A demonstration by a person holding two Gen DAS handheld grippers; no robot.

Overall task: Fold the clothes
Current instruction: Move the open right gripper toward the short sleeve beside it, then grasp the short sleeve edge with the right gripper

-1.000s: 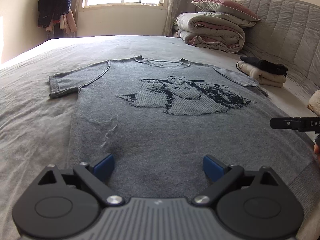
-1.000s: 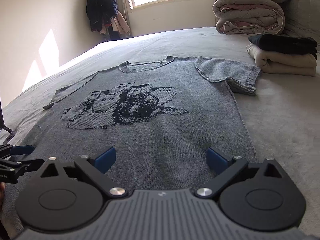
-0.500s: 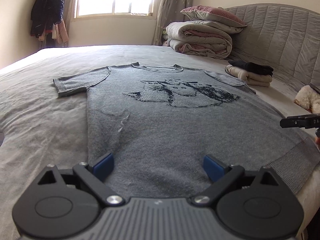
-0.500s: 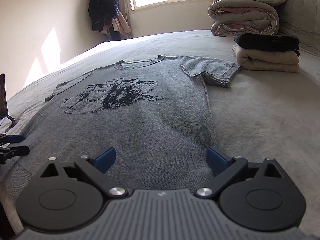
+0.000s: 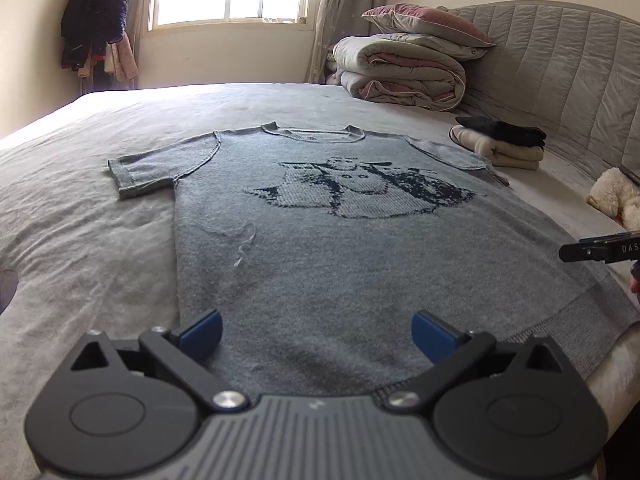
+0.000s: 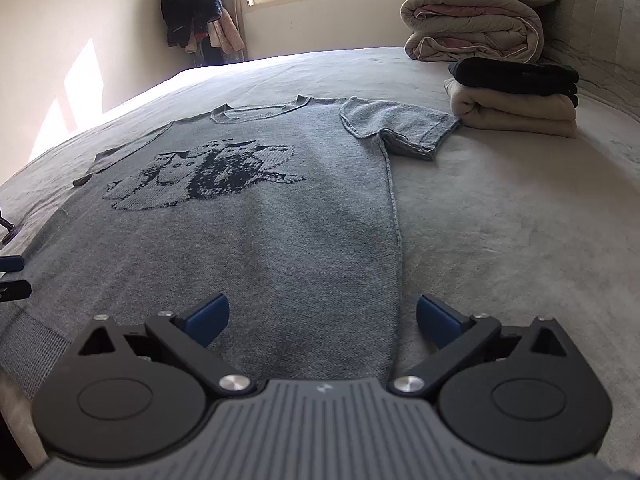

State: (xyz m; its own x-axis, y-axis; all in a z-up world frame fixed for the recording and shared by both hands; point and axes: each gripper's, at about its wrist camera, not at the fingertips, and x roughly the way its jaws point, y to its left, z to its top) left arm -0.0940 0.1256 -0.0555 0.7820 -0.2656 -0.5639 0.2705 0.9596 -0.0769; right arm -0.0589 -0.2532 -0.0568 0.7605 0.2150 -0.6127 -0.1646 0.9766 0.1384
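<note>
The left tool point(image 5: 317, 330) hangs over the bottom hem of a grey sweater point(image 5: 320, 240), its blue pads spread wide and holding nothing. The sweater lies flat and face up on the bed point(image 5: 80, 220), stretching straight ahead of this tool, collar at the far end; its left side edge runs forward from just beside the tool's left pad, and the left sleeve point(image 5: 160, 164) sticks out ahead and to the left. A loose thread point(image 5: 244, 244) lies on the cloth ahead of the left pad.

The right tool point(image 6: 322, 320) is also wide open and empty. It sits over the sweater's right side edge point(image 6: 394, 220), which passes between its pads; cloth is to its left, bare bed to its right. The right sleeve point(image 6: 404, 130) lies ahead and a little right, beside a stack of folded clothes point(image 6: 516, 98), with a rolled quilt point(image 6: 472, 28) beyond.

Both tools' bodies hide the hem beneath them, so I cannot tell whether the pads touch the cloth. Each tool shows only as a cut-off sliver at the edge of the other's view. A pale, fluffy thing point(image 5: 614, 198) at the far right is cropped.

Compared with a second ago, both tools have drawn back toward the hem, so more of the sweater shows. The sweater itself has not shifted, and the pads are as wide apart as before.
</note>
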